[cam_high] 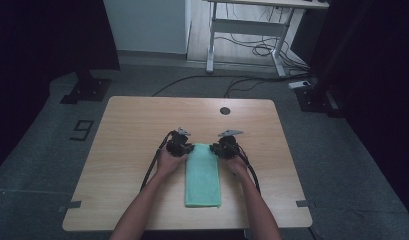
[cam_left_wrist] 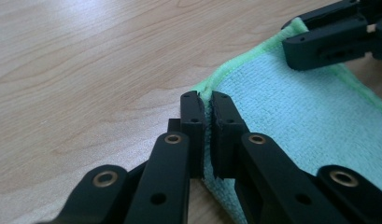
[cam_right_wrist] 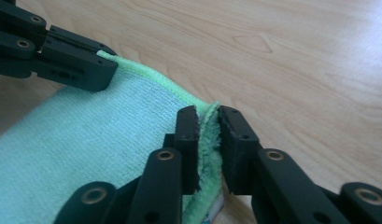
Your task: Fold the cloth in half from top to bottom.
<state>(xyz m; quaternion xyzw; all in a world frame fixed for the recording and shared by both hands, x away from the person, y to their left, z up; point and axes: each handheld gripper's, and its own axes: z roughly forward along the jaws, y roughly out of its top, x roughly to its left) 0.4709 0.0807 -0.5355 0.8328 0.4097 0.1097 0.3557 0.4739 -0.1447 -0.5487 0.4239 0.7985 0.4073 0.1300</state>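
Pale wooden surface carries our folded mint-green microfibre cloth centrally, left gripper and right gripper each clenched on a far corner, so we should lift evenly.

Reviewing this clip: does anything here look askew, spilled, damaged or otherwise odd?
Nothing stands out. The green cloth lies folded in a neat strip on the table, square to its edges. The left tool and right tool each pinch one far corner of it. No spills or damage are visible.
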